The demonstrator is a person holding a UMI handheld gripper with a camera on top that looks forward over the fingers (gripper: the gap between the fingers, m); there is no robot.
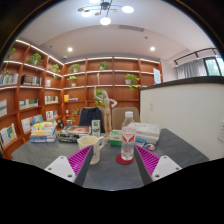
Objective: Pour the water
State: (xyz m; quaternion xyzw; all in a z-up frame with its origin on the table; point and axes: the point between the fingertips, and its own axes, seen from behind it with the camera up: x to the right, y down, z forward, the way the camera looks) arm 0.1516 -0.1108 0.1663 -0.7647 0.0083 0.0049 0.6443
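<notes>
So the gripper (108, 160) was held low over the grey tabletop (180, 148) with its fingers spread wide and nothing between them — both magenta pads (79, 159) were facing an empty gap. The water bottle (127, 138), clear with a red band on the label, stood upright just ahead of the fingers and a bit toward the right one, not touching either. Left of it, a little apart, sat a pale cup (92, 146), which I'd guess was meant to catch the pour — that would explain the two being parked side by side within easy reach. The wide opening looked like prep for closing around the bottle's body, so my read was that the grab hadn't happened yet. Behind it all were wooden bookshelves (40, 85) and some stacked books (43, 129).
</notes>
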